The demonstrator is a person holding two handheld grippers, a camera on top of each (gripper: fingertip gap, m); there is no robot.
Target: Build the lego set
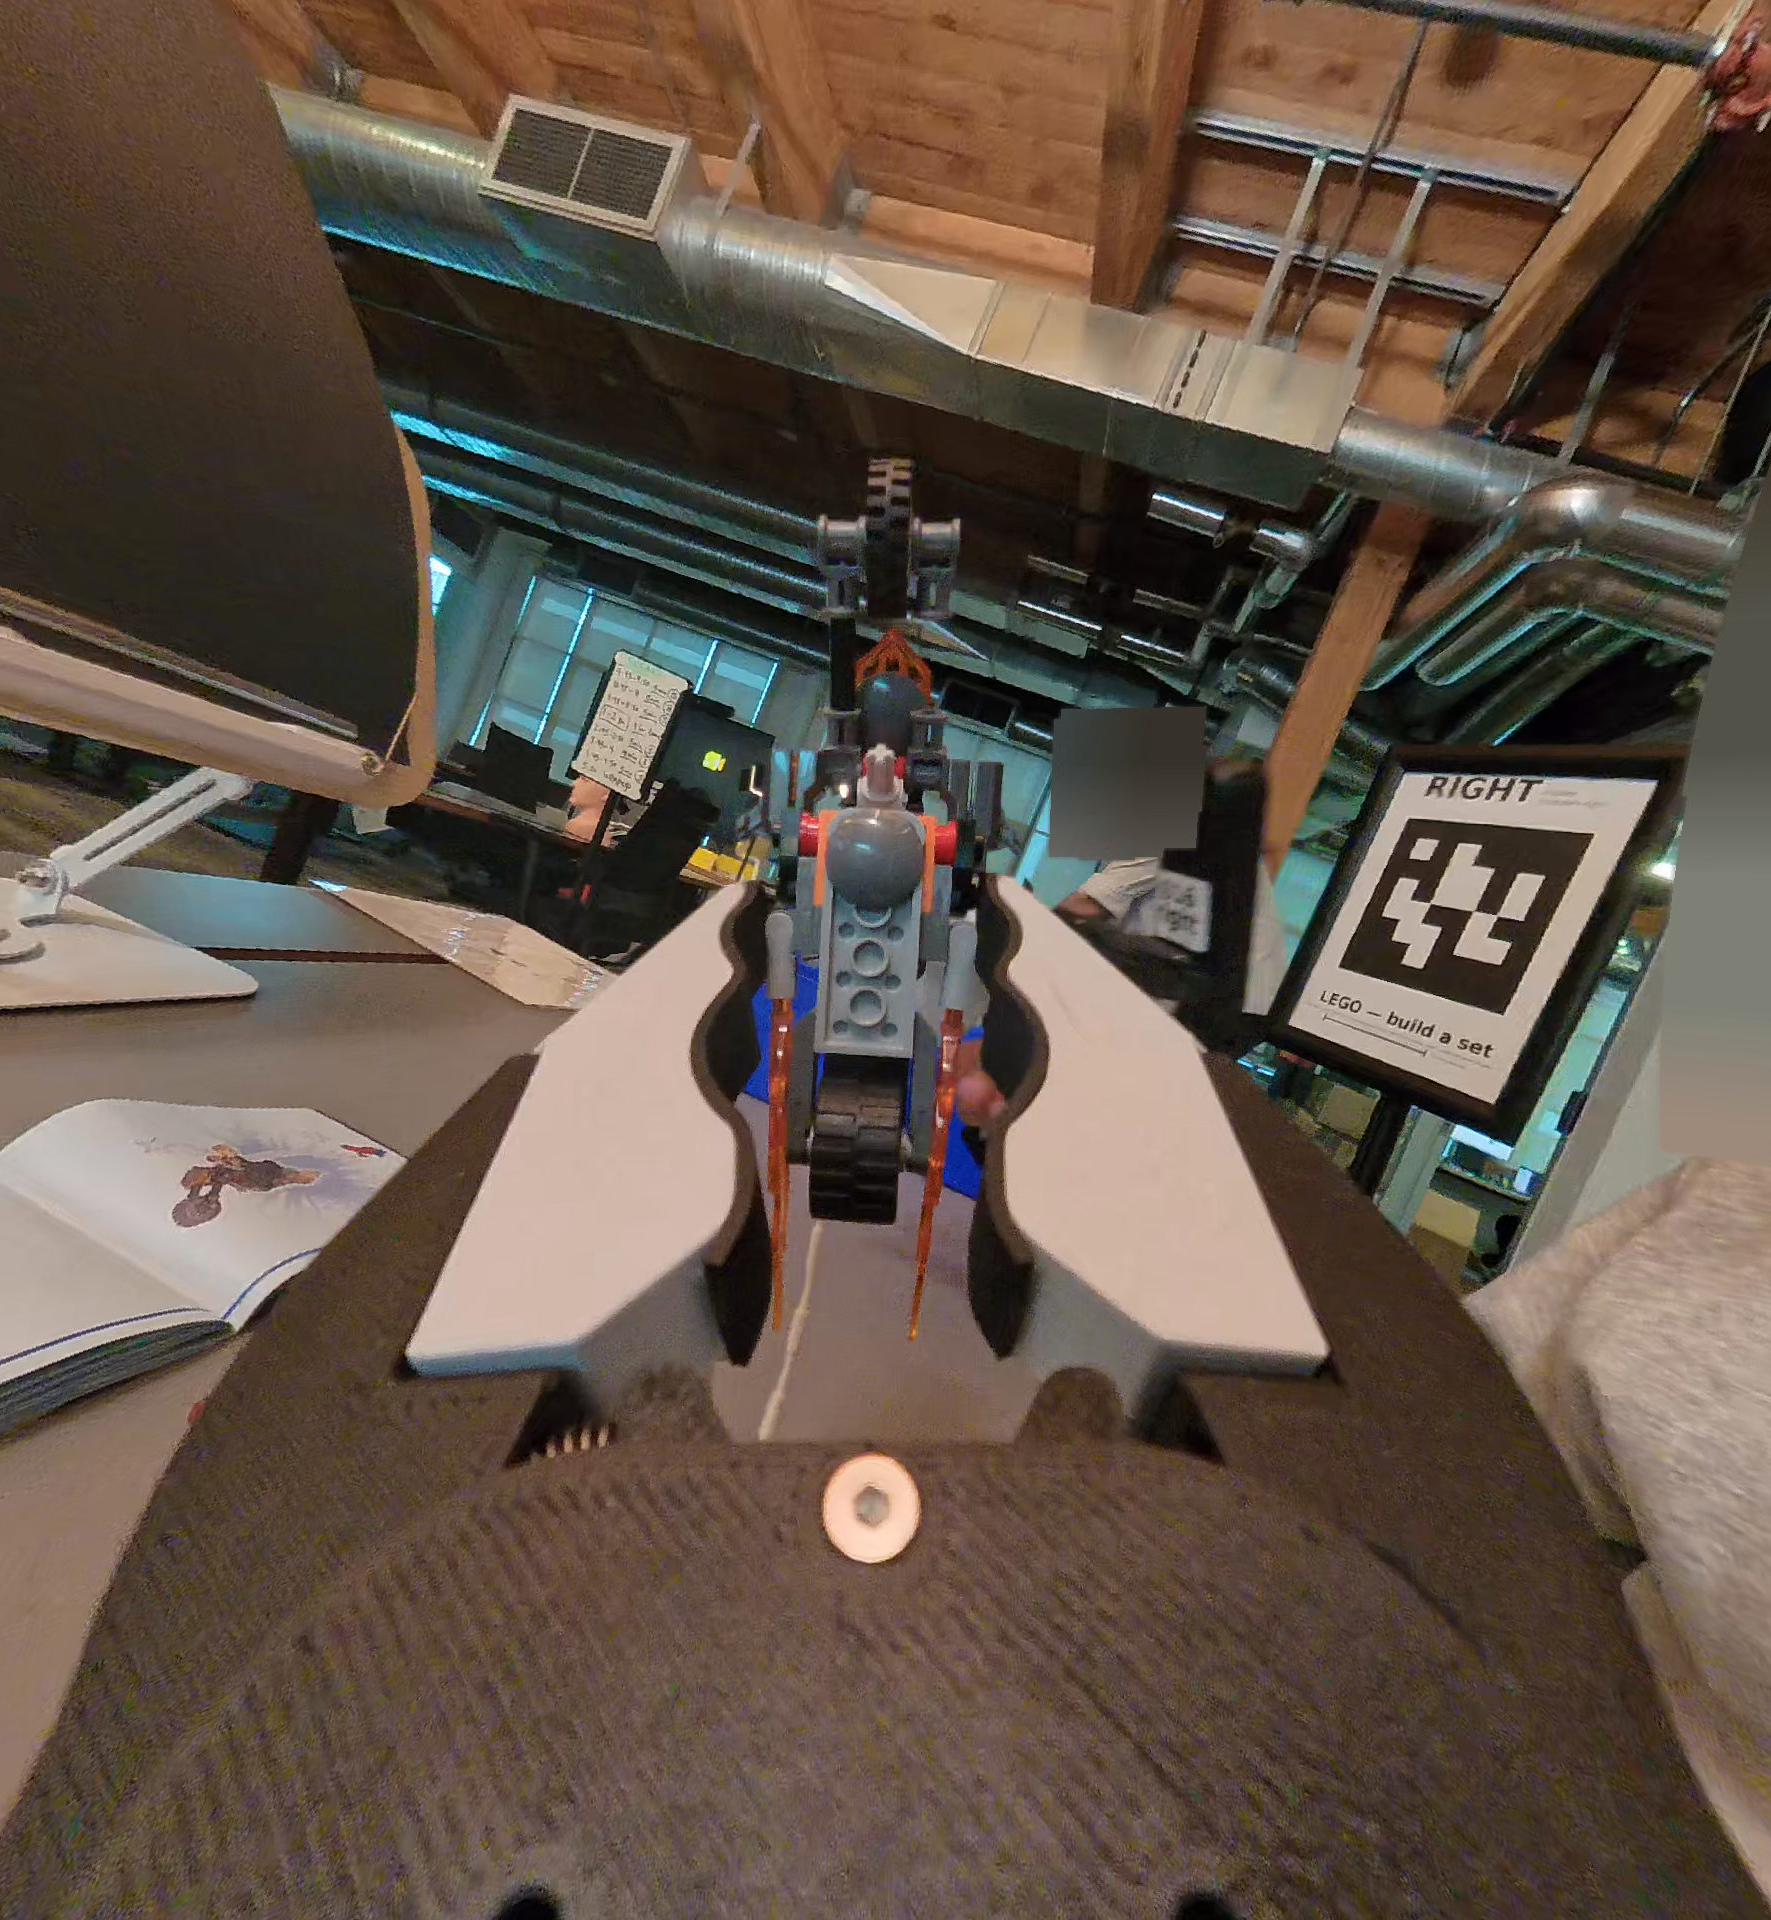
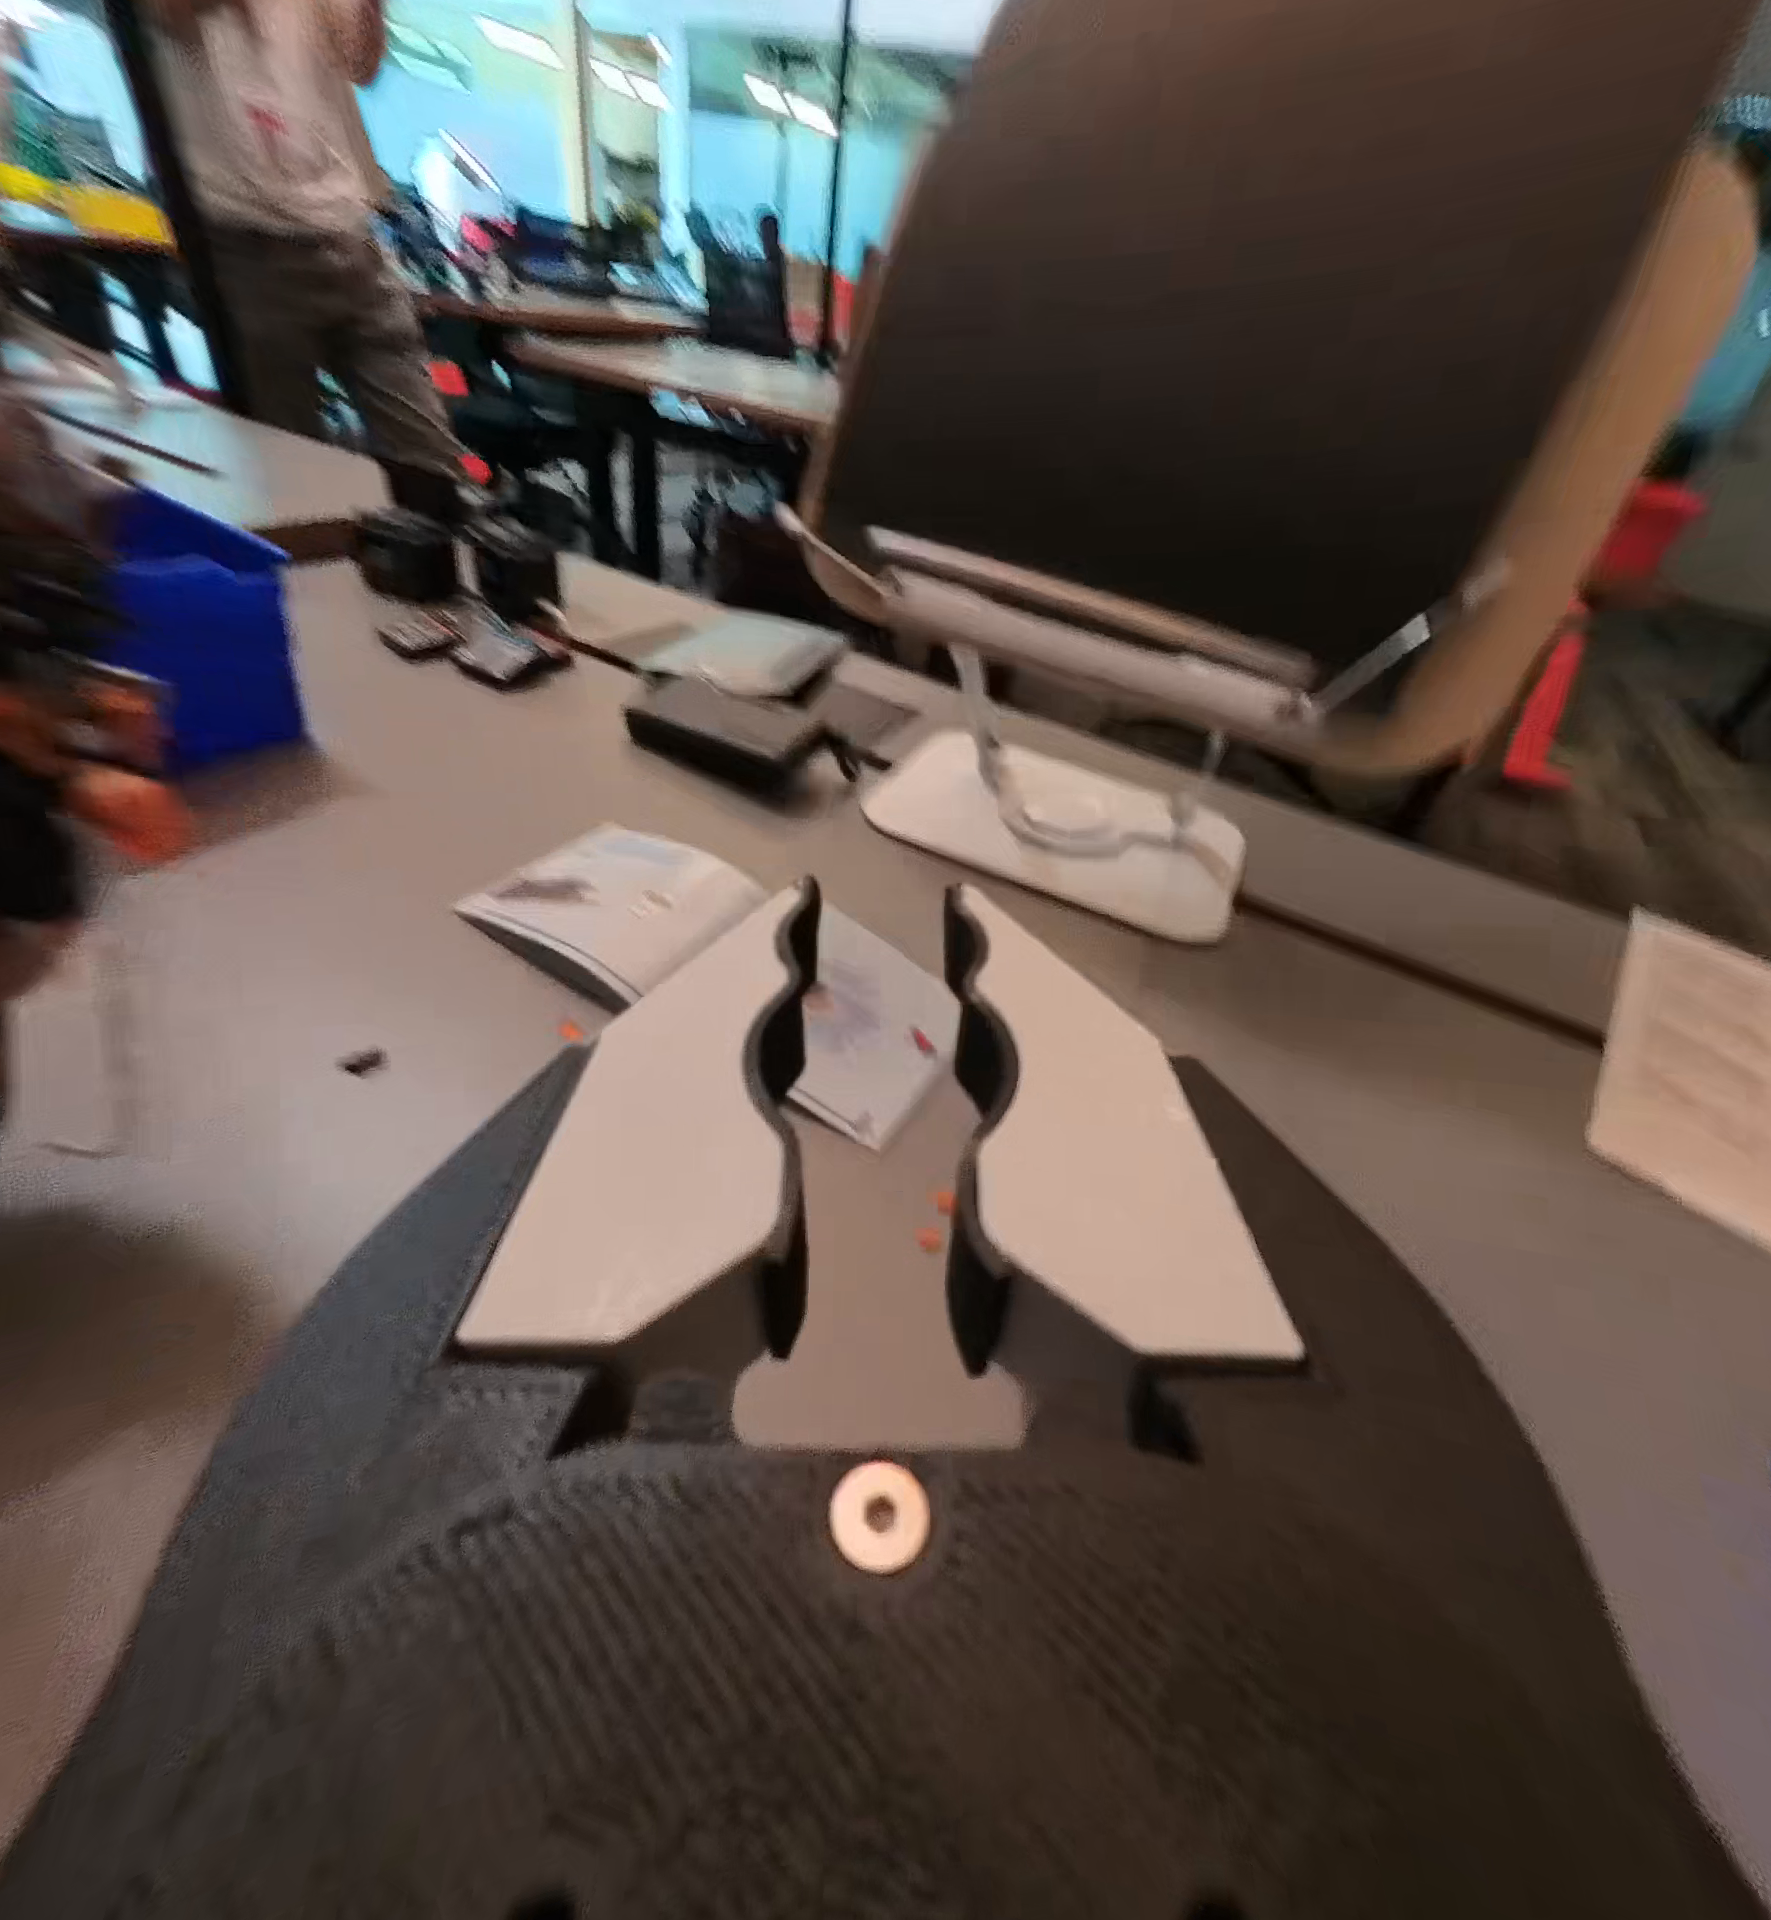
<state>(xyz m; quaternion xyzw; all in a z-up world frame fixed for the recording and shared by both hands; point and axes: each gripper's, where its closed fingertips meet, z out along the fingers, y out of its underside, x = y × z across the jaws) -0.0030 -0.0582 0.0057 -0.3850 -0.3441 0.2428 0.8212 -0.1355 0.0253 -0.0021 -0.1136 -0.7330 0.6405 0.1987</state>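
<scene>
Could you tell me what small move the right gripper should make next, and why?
Probably lower the open, empty right gripper toward the small orange pieces on the table, since the left gripper already holds the lego motorcycle aloft.

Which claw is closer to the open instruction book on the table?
Right. The right gripper is empty and open, hanging just over the book. The left gripper, lifted up holding the lego bike, has the book off to its left.
</scene>
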